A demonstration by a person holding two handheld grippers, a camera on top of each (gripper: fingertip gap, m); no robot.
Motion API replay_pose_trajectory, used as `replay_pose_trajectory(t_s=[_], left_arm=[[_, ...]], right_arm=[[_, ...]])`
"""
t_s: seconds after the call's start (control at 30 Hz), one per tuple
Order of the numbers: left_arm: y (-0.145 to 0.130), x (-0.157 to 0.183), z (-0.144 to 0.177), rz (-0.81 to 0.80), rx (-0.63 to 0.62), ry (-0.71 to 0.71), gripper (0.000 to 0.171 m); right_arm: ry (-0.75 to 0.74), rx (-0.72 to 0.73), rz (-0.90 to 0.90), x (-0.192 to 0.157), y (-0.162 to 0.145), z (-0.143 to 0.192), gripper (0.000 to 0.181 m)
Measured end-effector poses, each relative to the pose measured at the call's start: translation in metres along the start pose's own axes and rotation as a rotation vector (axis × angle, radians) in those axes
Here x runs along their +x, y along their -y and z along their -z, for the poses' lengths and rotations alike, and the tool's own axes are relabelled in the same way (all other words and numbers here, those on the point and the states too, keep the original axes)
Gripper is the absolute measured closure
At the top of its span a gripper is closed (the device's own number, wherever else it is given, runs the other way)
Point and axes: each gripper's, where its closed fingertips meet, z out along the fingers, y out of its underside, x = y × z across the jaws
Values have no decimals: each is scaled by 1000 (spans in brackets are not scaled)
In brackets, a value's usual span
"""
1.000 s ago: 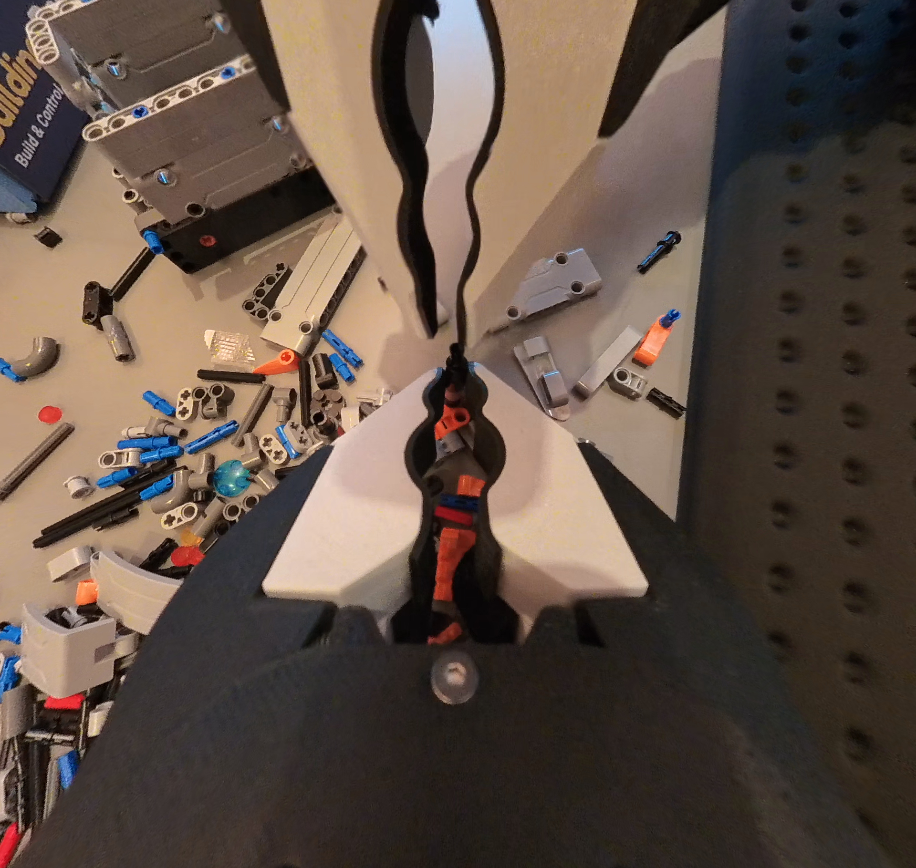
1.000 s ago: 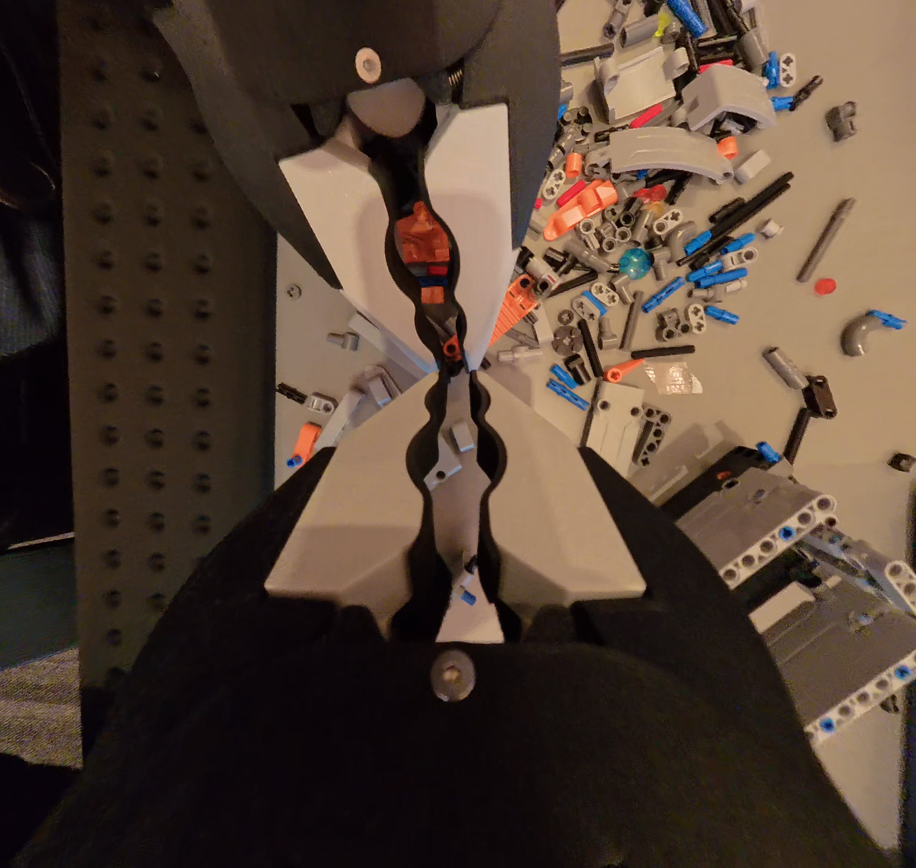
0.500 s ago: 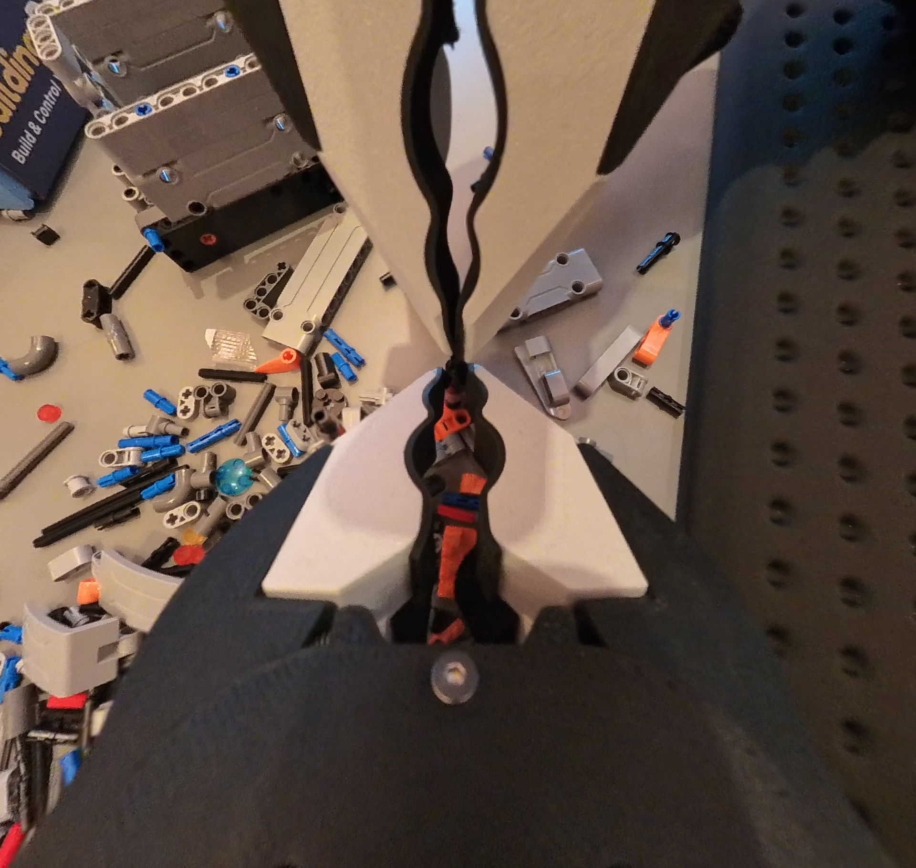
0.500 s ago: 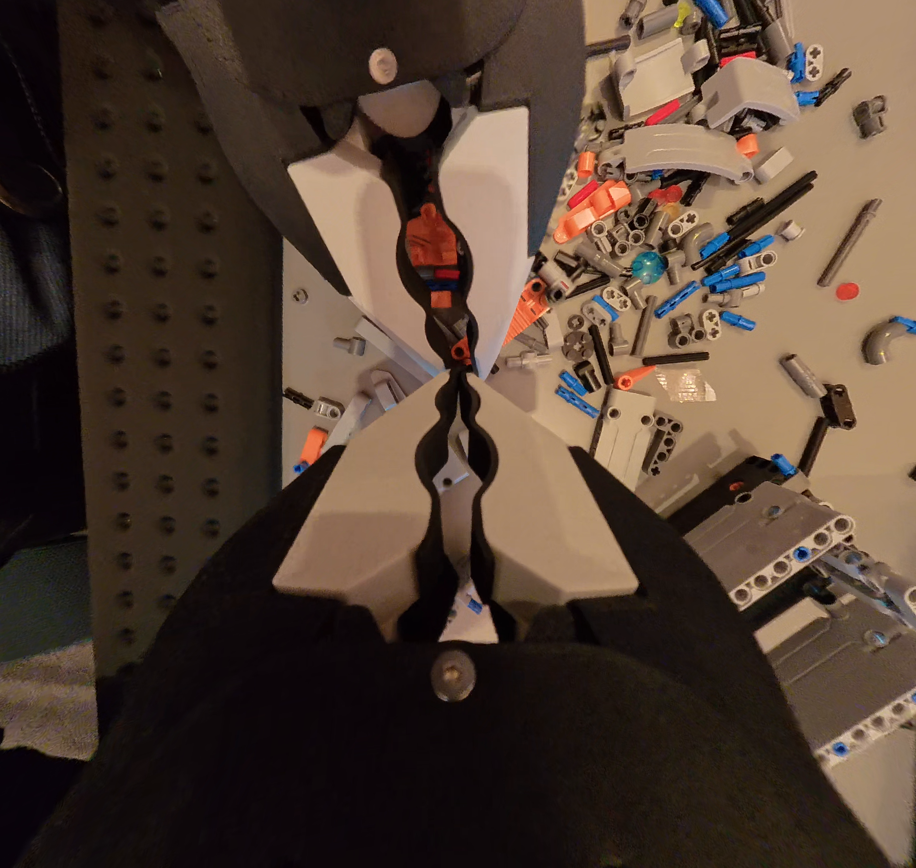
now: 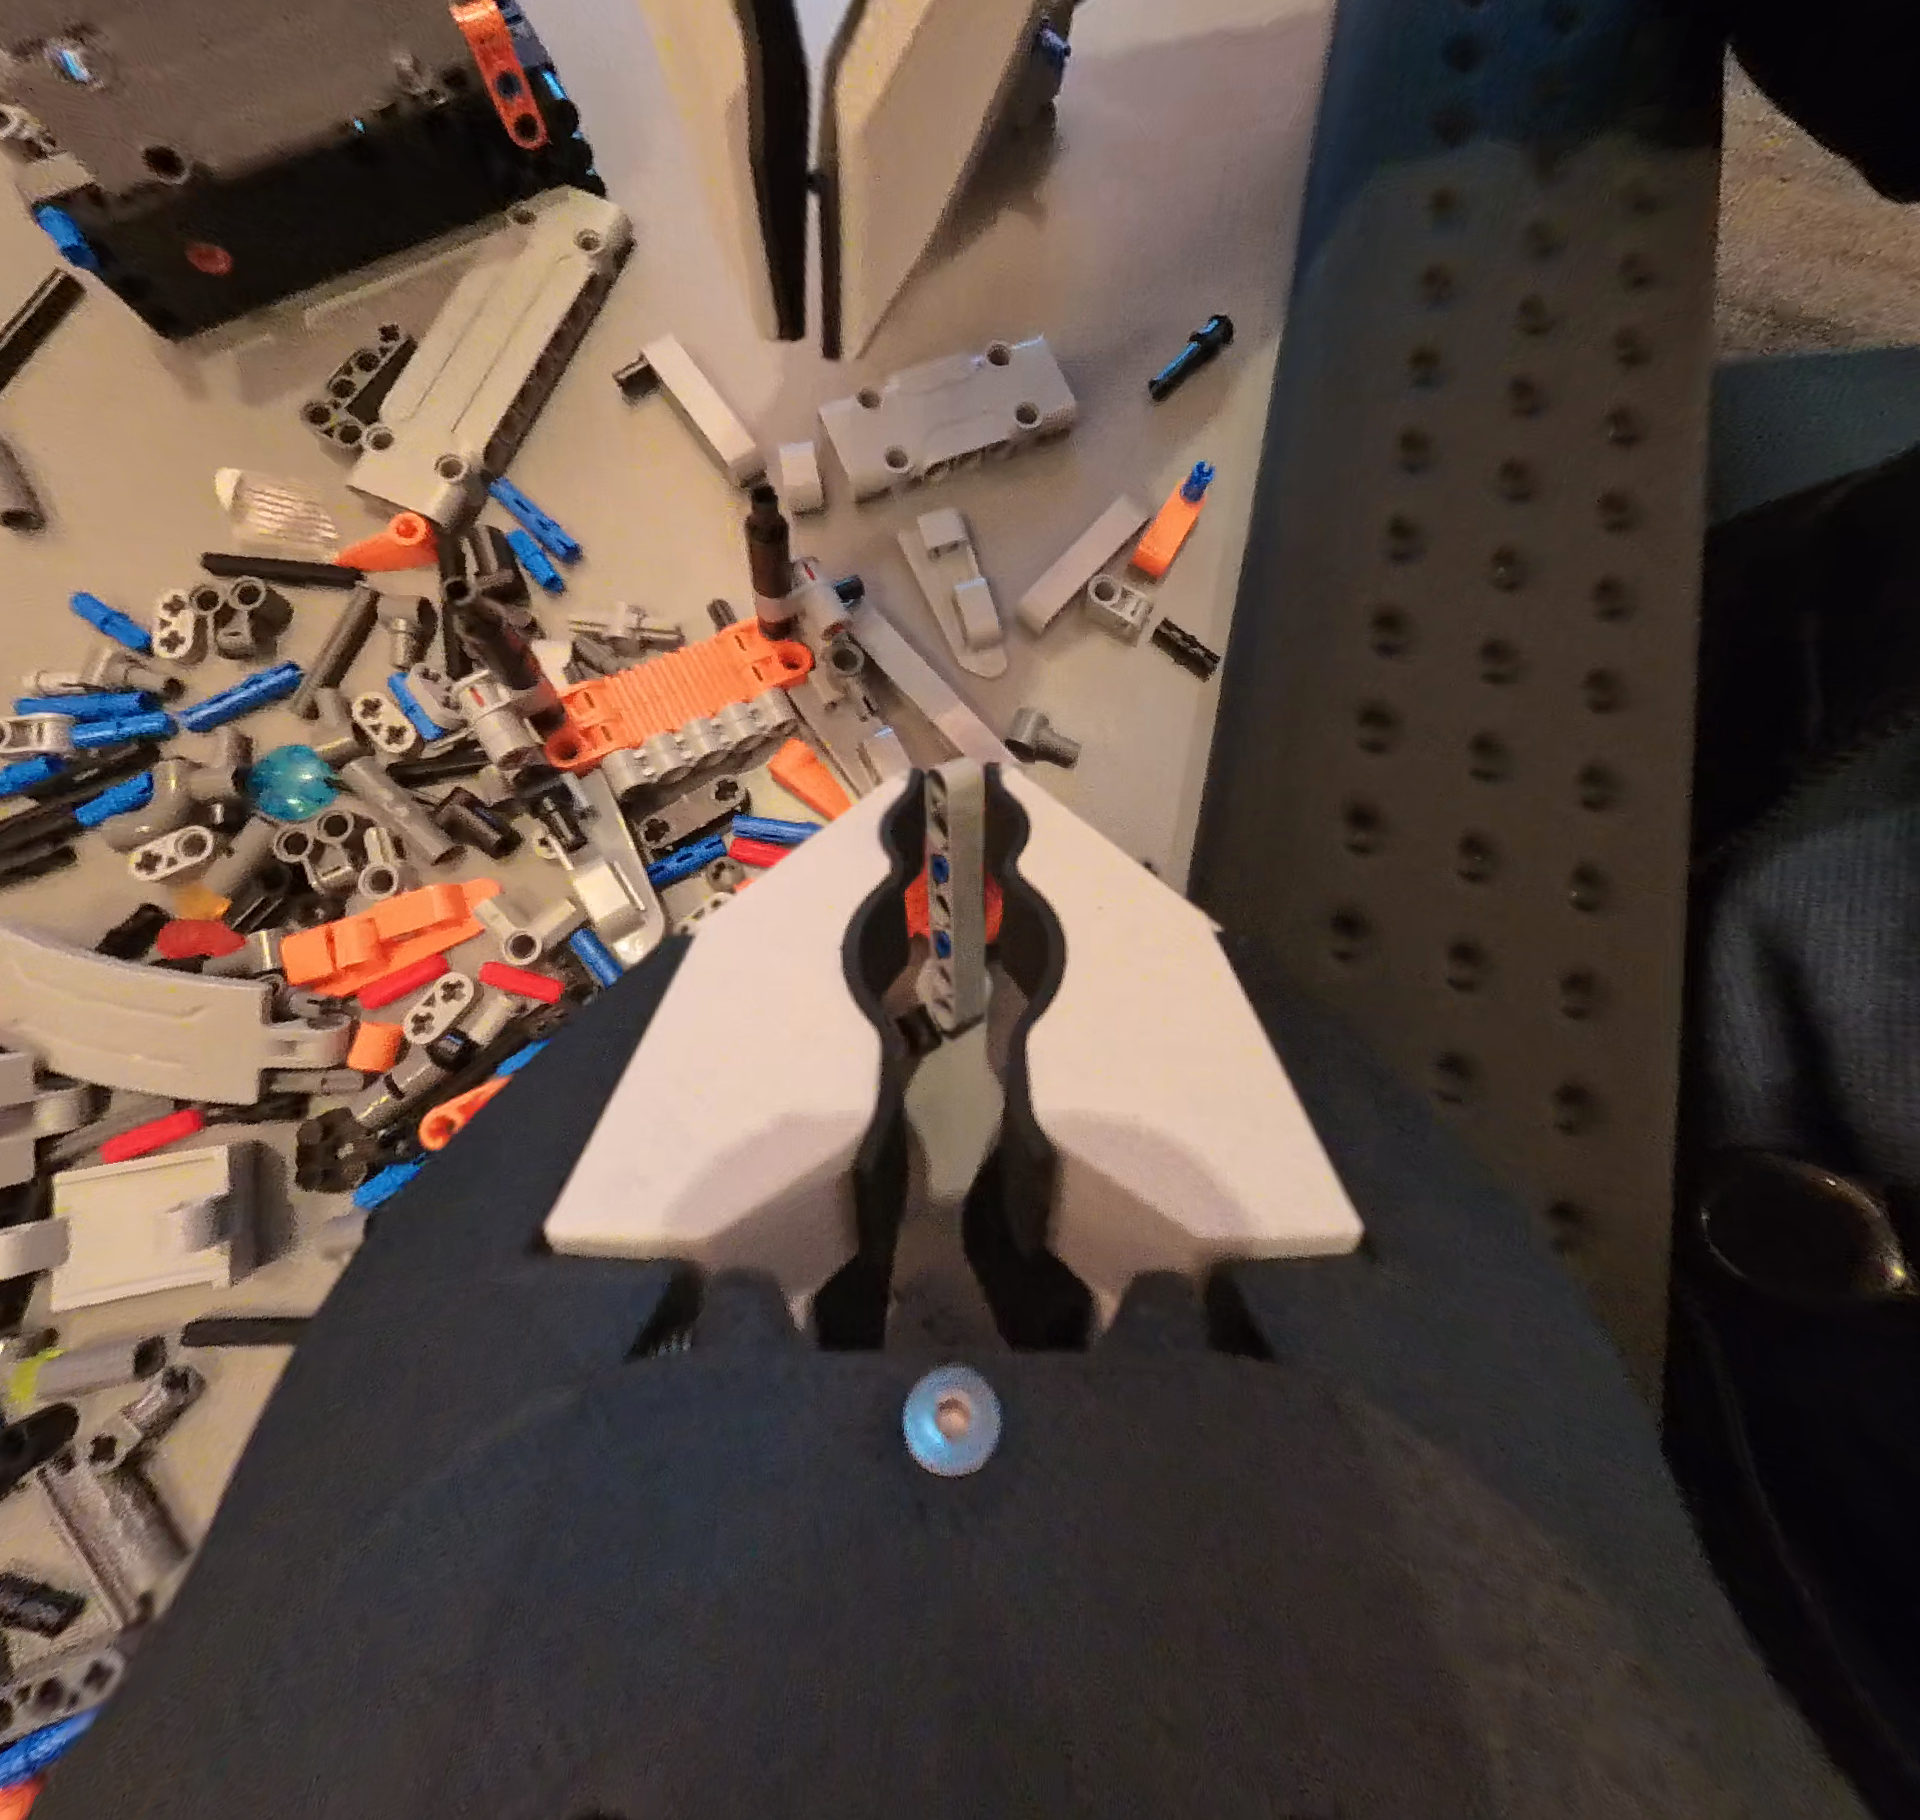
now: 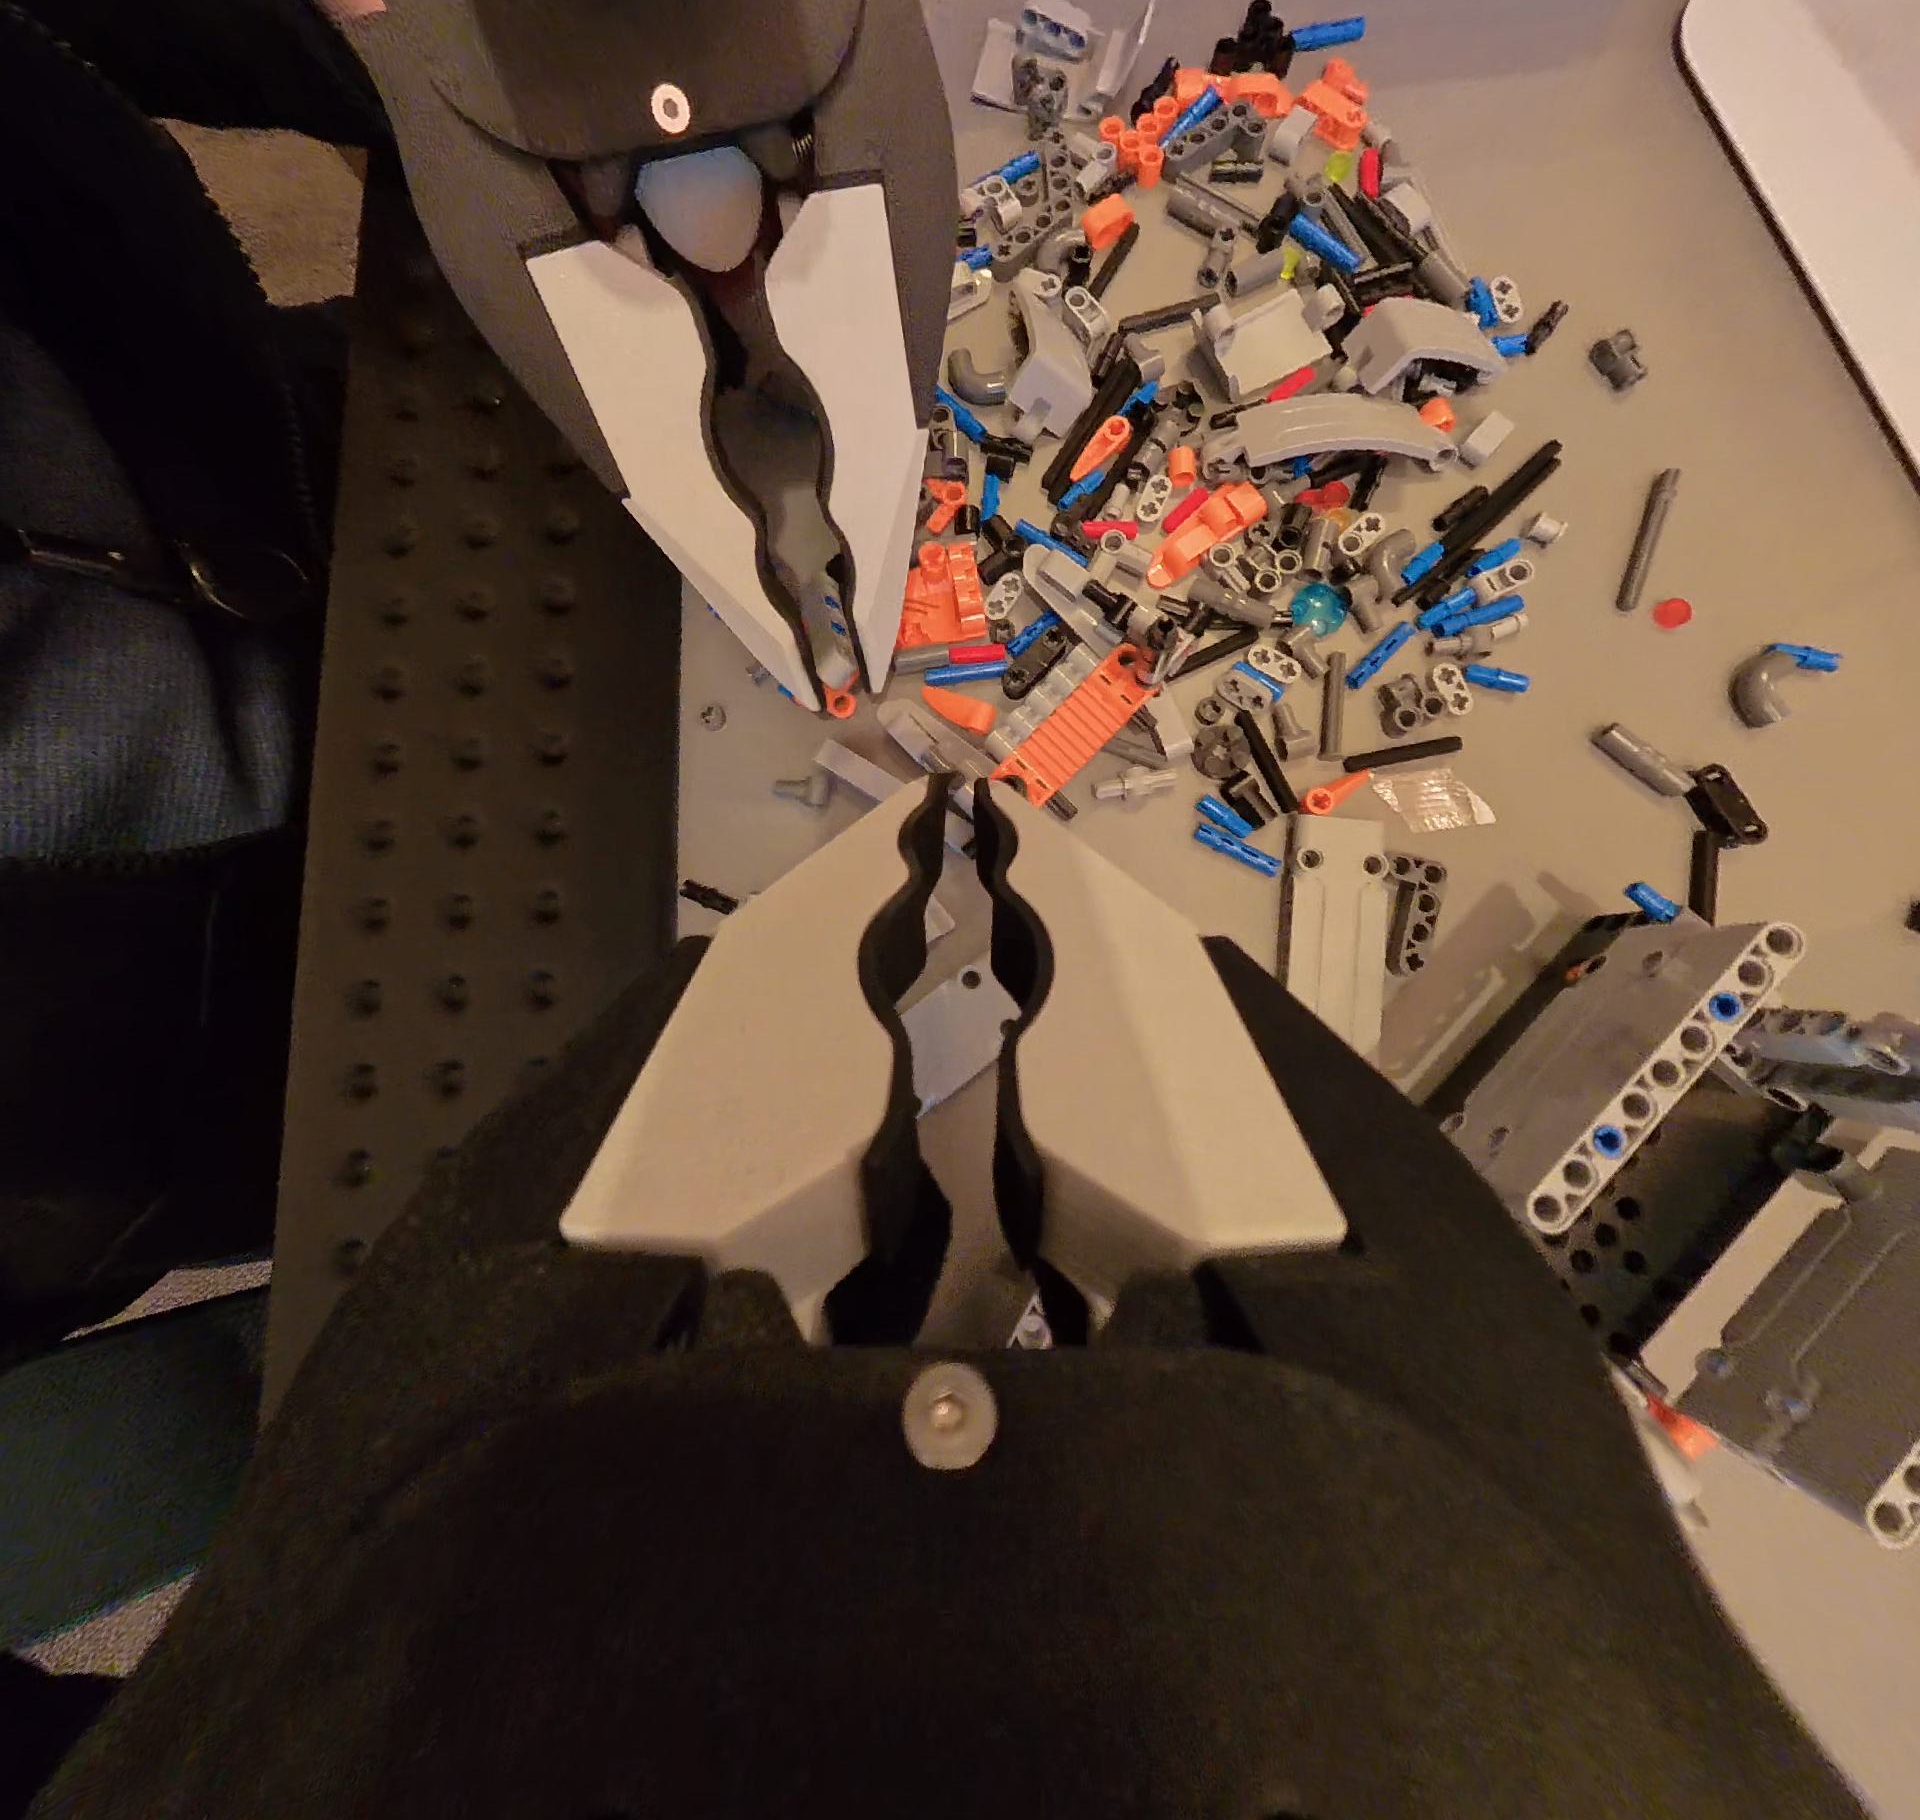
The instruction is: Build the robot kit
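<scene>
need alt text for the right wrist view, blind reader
The left tool reaches in from the top, shut on a small grey beam with blue pins, opposite the right tool, whose jaws stand slightly apart and empty. Beyond them a heap of grey, black, blue and orange building-toy parts covers a grey table.

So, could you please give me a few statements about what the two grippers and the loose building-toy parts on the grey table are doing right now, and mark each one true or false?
1. The left gripper is shut on a long grey holed beam with blue pins. True.
2. The right gripper grips an orange ribbed plate. False: nothing sits between its narrowly parted fingertips, and the orange ribbed plate lies on the grey table.
3. The two grippers' tips touch. False: table shows between them.
4. A translucent blue ball lies among the loose parts. True.
5. A perforated dark panel borders the table. True.
</scene>
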Motion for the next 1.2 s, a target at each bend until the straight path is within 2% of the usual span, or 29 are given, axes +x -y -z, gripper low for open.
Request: replay_pose_trajectory(t_s=[0.07,0.13,0.23,0.33,0.4,0.53,0.6,0.67,0.7,0.83,0.93,1.0,1.07,1.13,1.2], left_arm=[[0,-3,1,6,6,20,163],[9,-12,12,20,82,59,163],[40,-23,44,128,341,24,163],[68,-32,82,257,603,-78,163],[80,-40,101,322,735,-118,164],[93,-42,111,340,848,-139,164],[100,-40,113,332,888,-140,164],[104,-40,114,341,913,-143,164],[106,-41,115,344,928,-145,164],[107,-43,109,333,891,-162,163],[100,-52,100,275,787,-89,154],[94,-57,93,229,707,-55,155],[86,-57,85,213,639,-74,157],[70,-55,68,213,509,-118,152],[57,-58,52,186,417,-95,149]], right_arm=[[-9,18,-5,0,1,2,179],[-13,57,-8,-2,6,5,179],[-15,142,-12,-10,22,13,176],[2,287,-63,-17,47,16,162],[-5,342,-100,-20,60,12,152],[-121,426,-201,-7,79,5,137],[-137,479,-233,-4,86,5,140],[-157,511,-246,1,88,6,154],[-156,523,-244,1,89,8,154],[-140,502,-265,10,79,17,158],[-86,393,-288,18,61,22,160],[-71,325,-311,27,51,22,159],[-12,261,-334,26,44,19,160],[22,214,-353,27,37,16,160],[72,209,-394,28,32,14,160]])
